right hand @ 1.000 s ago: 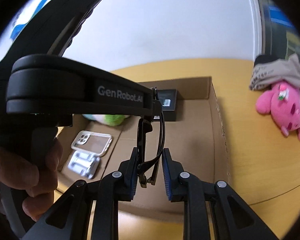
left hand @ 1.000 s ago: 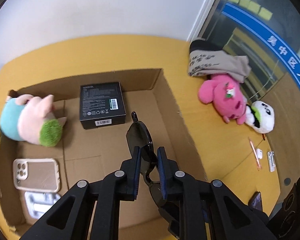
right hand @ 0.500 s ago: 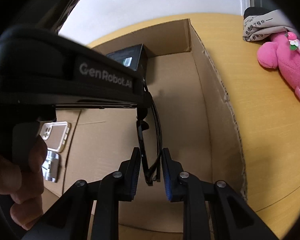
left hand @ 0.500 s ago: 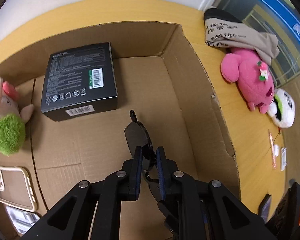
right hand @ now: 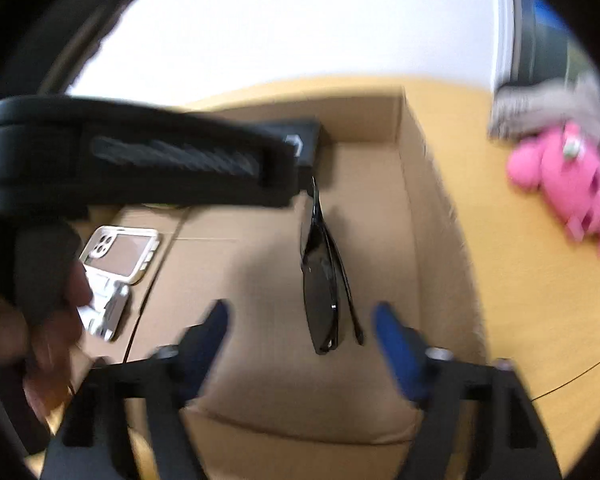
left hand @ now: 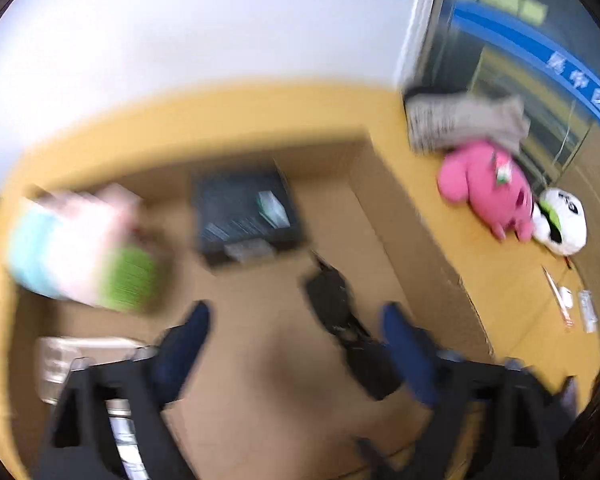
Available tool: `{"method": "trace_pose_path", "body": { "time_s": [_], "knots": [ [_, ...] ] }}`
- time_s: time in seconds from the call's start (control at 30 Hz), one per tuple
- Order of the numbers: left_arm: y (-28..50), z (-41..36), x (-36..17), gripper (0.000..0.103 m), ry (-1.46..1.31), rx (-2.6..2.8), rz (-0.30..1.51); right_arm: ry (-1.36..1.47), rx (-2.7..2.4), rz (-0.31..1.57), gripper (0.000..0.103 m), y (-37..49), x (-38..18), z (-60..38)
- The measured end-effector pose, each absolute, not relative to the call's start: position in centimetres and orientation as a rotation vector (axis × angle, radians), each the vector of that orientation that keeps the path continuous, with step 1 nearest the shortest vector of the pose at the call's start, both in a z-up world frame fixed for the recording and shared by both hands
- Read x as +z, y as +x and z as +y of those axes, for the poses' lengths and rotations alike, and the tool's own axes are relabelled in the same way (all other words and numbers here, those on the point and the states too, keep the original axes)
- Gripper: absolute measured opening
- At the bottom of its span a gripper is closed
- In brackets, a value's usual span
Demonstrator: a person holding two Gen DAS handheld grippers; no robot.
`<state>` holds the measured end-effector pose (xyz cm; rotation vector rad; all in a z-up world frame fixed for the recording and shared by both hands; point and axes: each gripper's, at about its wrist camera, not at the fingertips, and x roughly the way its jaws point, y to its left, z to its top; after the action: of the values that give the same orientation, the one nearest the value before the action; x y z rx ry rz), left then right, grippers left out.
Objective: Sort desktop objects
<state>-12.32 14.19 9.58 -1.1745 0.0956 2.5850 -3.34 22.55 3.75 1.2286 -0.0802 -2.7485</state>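
Observation:
Black sunglasses (left hand: 336,304) lie on the floor of the open cardboard box (left hand: 416,256), free of both grippers; they also show in the right wrist view (right hand: 320,280). My left gripper (left hand: 296,340) is open and empty above them, its image blurred. My right gripper (right hand: 300,332) is open and empty, with the sunglasses between its spread fingers. The left gripper's black body (right hand: 132,156) crosses the right wrist view.
In the box are a black carton (left hand: 244,208), a pastel plush toy (left hand: 80,252), a phone case (right hand: 120,252) and a silver item (right hand: 104,312). On the yellow table (left hand: 512,280) right of the box lie a pink plush (left hand: 488,192), a panda plush (left hand: 560,220), a grey cloth (left hand: 464,120) and small items.
Both grippers have opened and let go of the sunglasses, which now lie in the box. Both grippers have lifted back; the views are motion-blurred.

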Motion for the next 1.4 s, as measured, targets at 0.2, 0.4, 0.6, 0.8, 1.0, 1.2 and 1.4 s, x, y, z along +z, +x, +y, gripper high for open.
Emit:
{"method": "trace_pose_path", "body": {
  "time_s": [0.2, 0.4, 0.6, 0.8, 1.0, 1.2, 1.4],
  "knots": [
    [-2.6, 5.0, 12.6, 0.103, -0.85, 2.82, 0.058, 0.875, -2.831, -0.03, 0.088, 2.1, 5.9, 21.5],
    [1.0, -1.5, 6.2, 0.103, -0.894, 2.908, -0.124, 0.822, -2.914, -0.043, 0.088, 3.0, 3.2, 20.3],
    [1.7, 1.2, 1.7, 0.102, -0.844, 2.957, 0.063, 0.753, -2.95, 0.014, 0.092, 3.5, 1.0, 20.2],
    [2.1, 1.2, 1.3, 0.103, -0.751, 2.974, 0.038, 0.752, -2.942, 0.03, 0.095, 3.2, 0.6, 20.3],
    [2.0, 1.3, 1.4, 0.103, -0.755, 2.973, 0.039, 0.763, -2.944, 0.021, 0.102, 3.0, 0.4, 20.4],
    [2.3, 1.1, 1.3, 0.103, -0.756, 2.979, 0.034, 0.762, -2.944, 0.022, 0.102, 2.9, 0.4, 20.4],
    [2.3, 1.1, 1.3, 0.103, -0.756, 2.978, 0.035, 0.762, -2.944, 0.022, 0.102, 2.9, 0.4, 20.4]
  ]
}}
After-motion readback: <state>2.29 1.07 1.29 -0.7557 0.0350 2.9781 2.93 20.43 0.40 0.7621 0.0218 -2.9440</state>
